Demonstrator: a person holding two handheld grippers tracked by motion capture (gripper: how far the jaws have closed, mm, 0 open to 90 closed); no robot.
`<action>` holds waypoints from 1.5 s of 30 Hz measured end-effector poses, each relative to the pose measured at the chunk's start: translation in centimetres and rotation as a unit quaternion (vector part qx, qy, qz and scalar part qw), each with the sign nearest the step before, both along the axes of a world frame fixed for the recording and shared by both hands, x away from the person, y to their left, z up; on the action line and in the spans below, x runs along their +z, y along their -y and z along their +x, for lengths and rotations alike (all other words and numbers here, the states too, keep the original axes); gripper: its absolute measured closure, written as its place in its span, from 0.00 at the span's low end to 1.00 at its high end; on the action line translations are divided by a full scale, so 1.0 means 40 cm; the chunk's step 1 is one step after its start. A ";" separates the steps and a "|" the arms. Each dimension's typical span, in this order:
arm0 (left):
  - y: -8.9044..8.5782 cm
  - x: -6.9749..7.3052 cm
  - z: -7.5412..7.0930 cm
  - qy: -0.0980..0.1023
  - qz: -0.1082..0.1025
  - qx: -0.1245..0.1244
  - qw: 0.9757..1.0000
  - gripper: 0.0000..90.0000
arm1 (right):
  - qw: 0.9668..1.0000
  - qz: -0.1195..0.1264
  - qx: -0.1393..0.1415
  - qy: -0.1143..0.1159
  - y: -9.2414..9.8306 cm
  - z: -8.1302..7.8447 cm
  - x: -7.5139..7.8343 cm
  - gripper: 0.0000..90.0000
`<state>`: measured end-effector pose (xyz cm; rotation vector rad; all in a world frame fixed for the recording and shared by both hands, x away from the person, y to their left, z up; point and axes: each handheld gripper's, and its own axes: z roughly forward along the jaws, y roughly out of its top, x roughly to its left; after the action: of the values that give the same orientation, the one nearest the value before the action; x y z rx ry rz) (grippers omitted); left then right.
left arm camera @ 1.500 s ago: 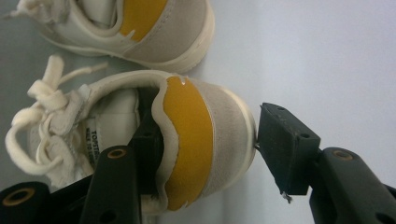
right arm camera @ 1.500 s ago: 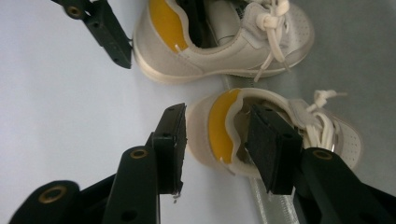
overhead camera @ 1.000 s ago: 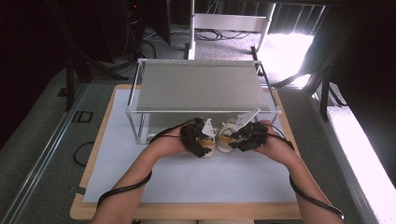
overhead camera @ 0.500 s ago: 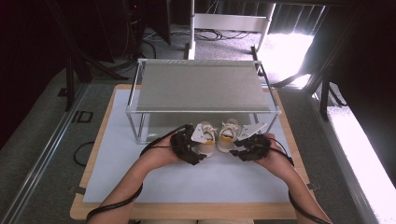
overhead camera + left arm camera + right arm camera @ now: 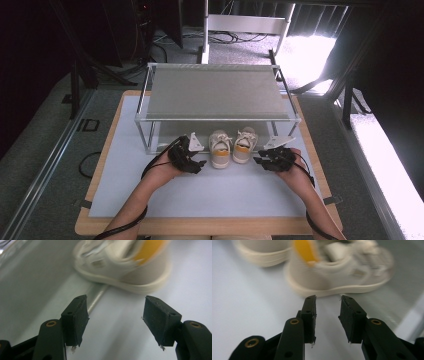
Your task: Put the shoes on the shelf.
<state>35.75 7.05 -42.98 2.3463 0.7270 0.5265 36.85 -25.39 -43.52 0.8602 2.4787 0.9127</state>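
High view: two small shoes (image 5: 231, 147) sit side by side at the rack's (image 5: 218, 95) front edge, toes at twelve o'clock, heels at six, long axes parallel. The left gripper (image 5: 189, 161) lies at their nine o'clock, the right gripper (image 5: 265, 161) at three.

Left gripper view: jaws wide, empty; a shoe (image 5: 125, 263) at twelve o'clock.

Right gripper view: jaws narrow, just been closing on nothing; a shoe (image 5: 342, 272) ahead. Draw both hands off level, clear of the soles.

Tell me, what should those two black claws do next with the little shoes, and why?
Probably draw both back a little more and leave the pair alone. The two small beige shoes stand side by side with their toes under the front edge of the metal shelf rack. The left gripper and right gripper sit apart from them, jaws open with nothing between; the right's have just been closing.
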 end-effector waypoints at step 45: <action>0.030 -0.047 0.053 -0.006 -0.027 0.049 0.998 0.40 | 0.992 0.076 -0.098 0.010 -0.002 0.070 -0.073 0.64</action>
<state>37.86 5.86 -44.86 2.2752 0.8538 0.5291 39.64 -25.32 -46.44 1.1169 2.2810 1.0435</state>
